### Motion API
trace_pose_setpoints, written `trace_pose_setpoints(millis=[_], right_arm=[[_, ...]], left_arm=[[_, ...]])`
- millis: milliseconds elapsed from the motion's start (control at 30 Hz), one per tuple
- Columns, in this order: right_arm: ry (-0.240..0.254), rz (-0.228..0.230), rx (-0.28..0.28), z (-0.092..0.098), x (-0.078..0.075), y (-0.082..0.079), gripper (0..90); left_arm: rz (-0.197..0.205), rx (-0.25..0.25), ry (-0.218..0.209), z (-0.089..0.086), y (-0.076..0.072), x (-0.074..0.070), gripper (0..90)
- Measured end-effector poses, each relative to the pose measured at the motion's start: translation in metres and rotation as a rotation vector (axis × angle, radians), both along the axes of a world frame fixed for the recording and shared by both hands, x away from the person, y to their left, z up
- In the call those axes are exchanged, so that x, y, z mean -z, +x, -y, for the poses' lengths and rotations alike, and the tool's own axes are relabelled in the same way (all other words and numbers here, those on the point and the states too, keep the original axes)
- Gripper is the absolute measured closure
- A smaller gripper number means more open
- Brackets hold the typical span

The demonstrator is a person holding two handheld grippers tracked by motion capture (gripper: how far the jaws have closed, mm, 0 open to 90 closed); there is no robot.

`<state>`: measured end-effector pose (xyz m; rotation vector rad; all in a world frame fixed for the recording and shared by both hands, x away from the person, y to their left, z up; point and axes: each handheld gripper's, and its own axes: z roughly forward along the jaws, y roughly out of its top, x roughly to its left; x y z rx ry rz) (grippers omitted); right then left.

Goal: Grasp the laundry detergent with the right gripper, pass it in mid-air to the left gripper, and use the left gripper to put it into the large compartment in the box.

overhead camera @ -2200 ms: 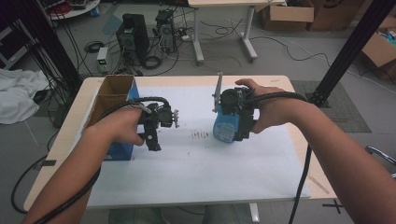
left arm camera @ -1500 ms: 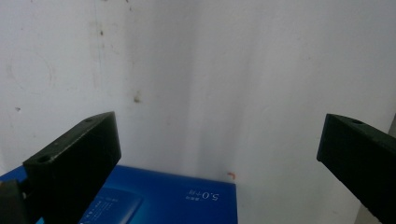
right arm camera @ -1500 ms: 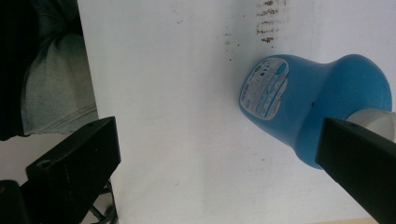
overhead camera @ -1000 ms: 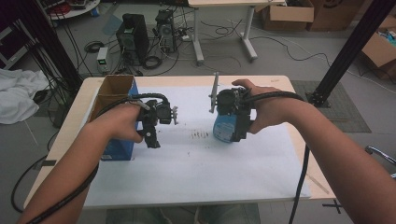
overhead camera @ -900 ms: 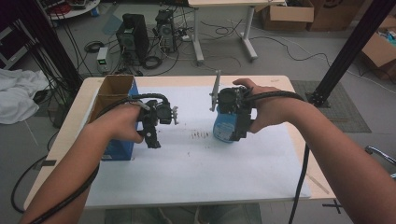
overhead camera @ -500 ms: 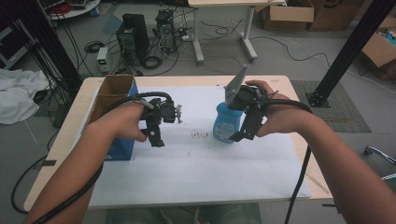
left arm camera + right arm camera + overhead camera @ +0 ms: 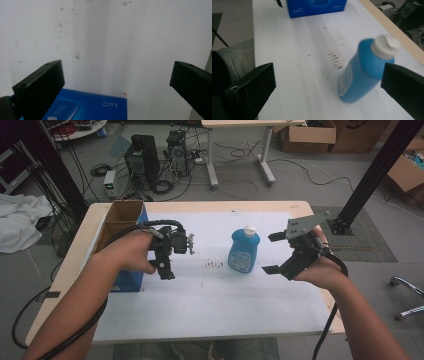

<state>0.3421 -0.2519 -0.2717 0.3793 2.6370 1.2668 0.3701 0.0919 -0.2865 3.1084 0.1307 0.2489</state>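
A blue bottle (image 7: 243,251) with a white cap stands upright near the middle of the white mat (image 7: 210,310). My right gripper (image 7: 270,253) is open just to its right, jaws pointing at the bottle and clear of it. In the right gripper view the bottle (image 7: 362,72) appears tilted and blurred between the wide jaws of my right gripper (image 7: 327,90). My left gripper (image 7: 176,256) hovers open left of the bottle, beside an open blue box (image 7: 129,279). Through the left gripper view, the wide jaws of my left gripper (image 7: 115,85) frame bare mat and the box's blue face (image 7: 92,107).
Dark smudges (image 7: 215,265) mark the mat between the two grippers. The box (image 7: 317,6) stands at the table's left side, its cardboard flaps open. A black post (image 7: 370,175) rises beyond the right table edge. Desks, computers and cables sit on the floor behind.
My right gripper has opened, let go of the blue bottle and drawn back to the right. The bottle now stands free on the mat. The left gripper has barely moved.
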Motion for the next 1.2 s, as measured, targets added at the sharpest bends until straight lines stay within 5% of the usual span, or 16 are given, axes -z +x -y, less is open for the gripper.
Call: trace_pose_setpoints(millis=[467, 1200], right_arm=[[0.086, 0.014, 0.199, 0.053, 0.06, 0.013, 0.0], [0.163, -0.025, 0.184, 0.013, 0.114, 0.06, 0.0]], left_arm=[[0.009, -0.01, -0.018, -0.012, -0.007, -0.003, 0.1], [0.0, 0.011, -0.021, -0.015, -0.018, 0.002, 0.1]])
